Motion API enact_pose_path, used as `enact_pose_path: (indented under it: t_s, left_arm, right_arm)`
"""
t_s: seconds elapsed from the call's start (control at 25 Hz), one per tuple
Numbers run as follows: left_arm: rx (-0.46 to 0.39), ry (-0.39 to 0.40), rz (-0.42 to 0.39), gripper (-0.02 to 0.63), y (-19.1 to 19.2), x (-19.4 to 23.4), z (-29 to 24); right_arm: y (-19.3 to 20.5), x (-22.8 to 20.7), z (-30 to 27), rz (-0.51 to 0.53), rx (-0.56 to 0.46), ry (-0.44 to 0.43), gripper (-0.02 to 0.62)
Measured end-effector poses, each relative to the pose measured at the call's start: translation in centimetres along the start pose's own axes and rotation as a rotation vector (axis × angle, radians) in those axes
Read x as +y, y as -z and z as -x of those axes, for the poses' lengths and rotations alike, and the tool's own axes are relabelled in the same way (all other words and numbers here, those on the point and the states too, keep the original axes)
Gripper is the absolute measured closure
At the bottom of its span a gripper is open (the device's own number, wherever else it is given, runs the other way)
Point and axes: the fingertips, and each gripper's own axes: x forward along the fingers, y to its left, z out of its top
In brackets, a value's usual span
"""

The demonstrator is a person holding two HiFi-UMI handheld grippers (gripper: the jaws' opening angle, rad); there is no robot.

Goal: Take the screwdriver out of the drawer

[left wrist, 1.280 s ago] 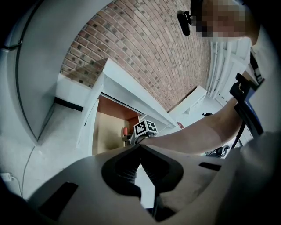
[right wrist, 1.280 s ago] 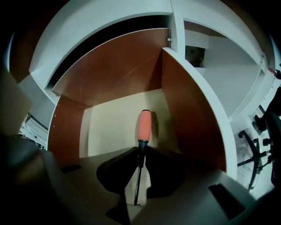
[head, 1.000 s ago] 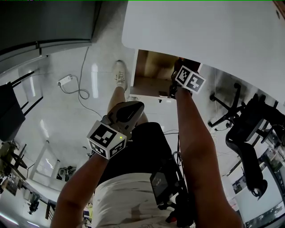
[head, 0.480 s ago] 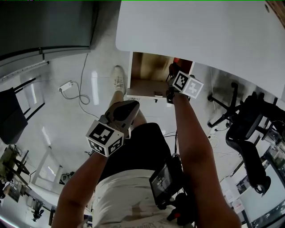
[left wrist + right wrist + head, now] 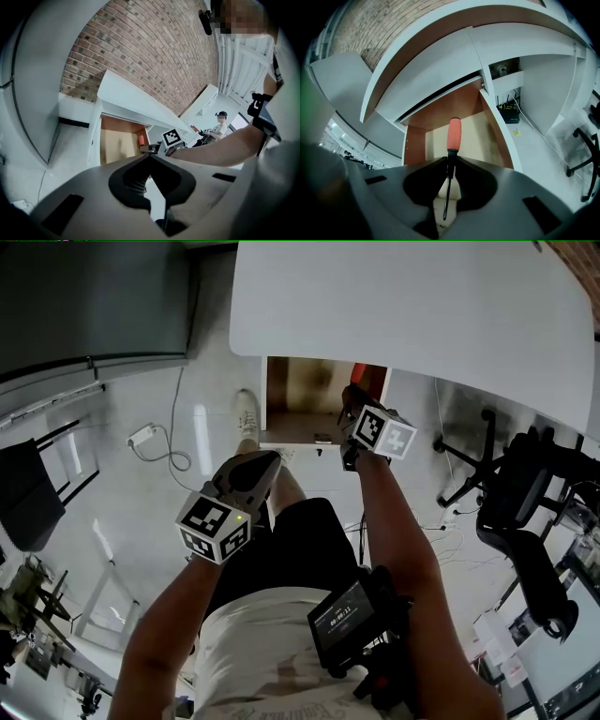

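The screwdriver [image 5: 453, 132] has an orange handle and a thin black shaft. My right gripper [image 5: 449, 165] is shut on the shaft, with the handle pointing away over the open wooden drawer [image 5: 494, 126]. In the head view the right gripper [image 5: 351, 411] hangs over the drawer [image 5: 281, 388] at its right side, under the white table [image 5: 422, 306]. The left gripper [image 5: 251, 474] stays lower left, above the person's leg, shut with nothing in it. In the left gripper view its jaws [image 5: 150, 157] meet at the tips, and the orange handle [image 5: 141, 139] shows far off by the drawer [image 5: 117, 143].
A black office chair [image 5: 520, 512] stands at the right. A white cable and adapter [image 5: 142, 435] lie on the floor at the left, near a dark cabinet [image 5: 94, 296]. The brick wall [image 5: 150, 51] runs behind the table. Another person [image 5: 219, 127] sits far back.
My right gripper has lifted with the screwdriver in its jaws, and the drawer floor now lies further below it. The left gripper has hardly moved.
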Motion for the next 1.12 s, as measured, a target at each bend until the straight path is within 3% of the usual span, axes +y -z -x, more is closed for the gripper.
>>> enact_pose_path:
  t_s: [0.72,1.12]
  left_arm:
    - [-0.006,-0.022,-0.035,0.586,-3.3,-2.3,0.8]
    - [-0.040,-0.032,-0.081,0.586,-6.0,-3.7,1.9]
  right_arm:
    - [1.0,1.5,6.7,-0.090,-0.045,-0.140,0.528]
    - [1.0,4.9,10.0,-0.050,-0.060,-0.251,0.528]
